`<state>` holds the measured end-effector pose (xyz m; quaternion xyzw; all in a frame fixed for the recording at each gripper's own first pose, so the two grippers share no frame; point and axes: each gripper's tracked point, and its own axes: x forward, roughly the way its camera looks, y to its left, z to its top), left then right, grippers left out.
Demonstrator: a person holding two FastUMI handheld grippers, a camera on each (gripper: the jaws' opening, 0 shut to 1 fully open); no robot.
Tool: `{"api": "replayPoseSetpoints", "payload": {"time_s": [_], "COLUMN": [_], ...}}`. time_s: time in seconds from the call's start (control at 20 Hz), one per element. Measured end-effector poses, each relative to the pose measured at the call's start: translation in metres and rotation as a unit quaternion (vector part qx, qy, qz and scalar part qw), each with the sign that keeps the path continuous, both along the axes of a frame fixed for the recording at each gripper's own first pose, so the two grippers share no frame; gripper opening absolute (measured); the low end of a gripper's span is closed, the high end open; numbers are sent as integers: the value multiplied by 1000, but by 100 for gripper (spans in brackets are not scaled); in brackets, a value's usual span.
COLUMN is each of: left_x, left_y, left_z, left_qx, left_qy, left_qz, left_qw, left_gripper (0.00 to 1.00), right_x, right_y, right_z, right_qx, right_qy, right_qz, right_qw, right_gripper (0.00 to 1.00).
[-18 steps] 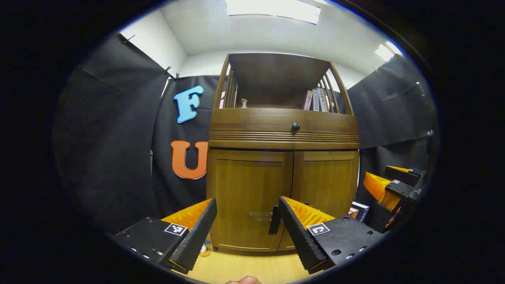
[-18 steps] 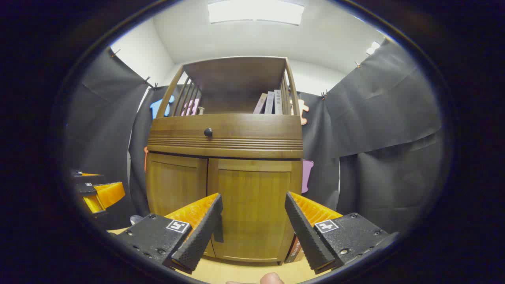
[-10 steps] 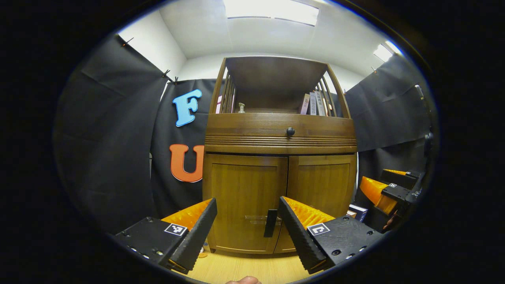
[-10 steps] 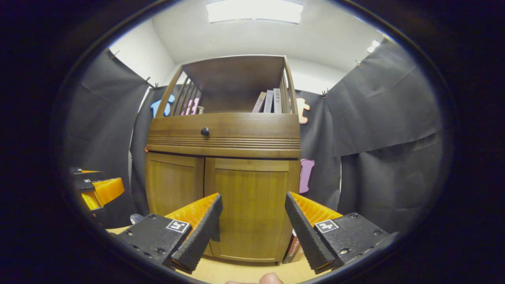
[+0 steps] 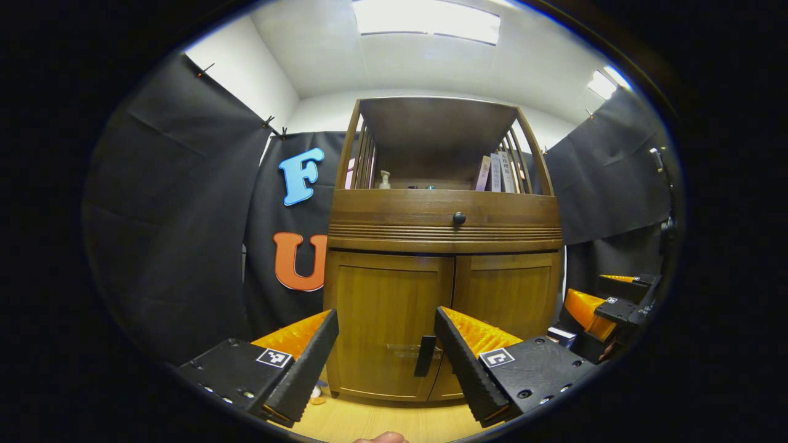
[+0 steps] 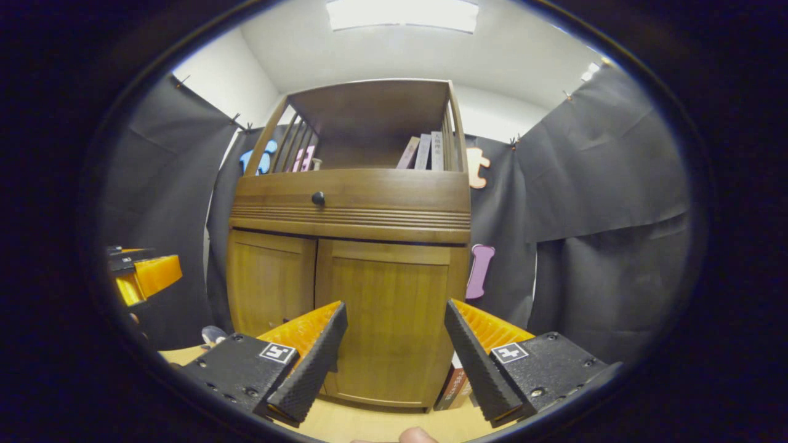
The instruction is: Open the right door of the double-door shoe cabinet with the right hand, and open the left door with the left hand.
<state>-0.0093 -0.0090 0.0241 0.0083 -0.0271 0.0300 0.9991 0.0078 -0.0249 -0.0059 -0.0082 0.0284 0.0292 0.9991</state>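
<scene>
books on shelf above drawer, doors below.

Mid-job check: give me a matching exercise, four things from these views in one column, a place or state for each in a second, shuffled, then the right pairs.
1. cabinet doors
2. books
3. round knob
4. left gripper

A. open, holding nothing
B. both shut
C. on the drawer front
D. standing on the open top shelf

Pairs: 1-B, 2-D, 3-C, 4-A
</scene>
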Motion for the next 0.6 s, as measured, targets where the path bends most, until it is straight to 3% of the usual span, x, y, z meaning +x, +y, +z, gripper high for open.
{"api": "replayPoseSetpoints", "payload": {"time_s": [0.15,0.2,0.3,0.4,0.45,0.6], "left_x": [-8,-10,-15,-19,-22,-32], "left_y": [4,4,6,11,13,13], "left_z": [-1,-1,-5,-4,-3,-5], "left_qx": [10,7,2,13,22,30], "left_qy": [2,6,14,17,17,23], "left_qz": [13,16,27,46,57,80], "left_qw": [1000,1000,1000,999,998,996], "left_gripper": [100,95,95,100,95,94], "right_x": [2,3,4,7,7,11], "right_y": [7,8,11,14,17,23], "right_z": [-6,-8,-12,-18,-22,-27], "right_qx": [7,8,8,7,8,16], "right_qy": [15,20,31,46,53,69], "right_qz": [20,26,34,41,49,69], "right_qw": [1000,999,999,998,997,995], "right_gripper": [100,100,100,100,100,100]}}
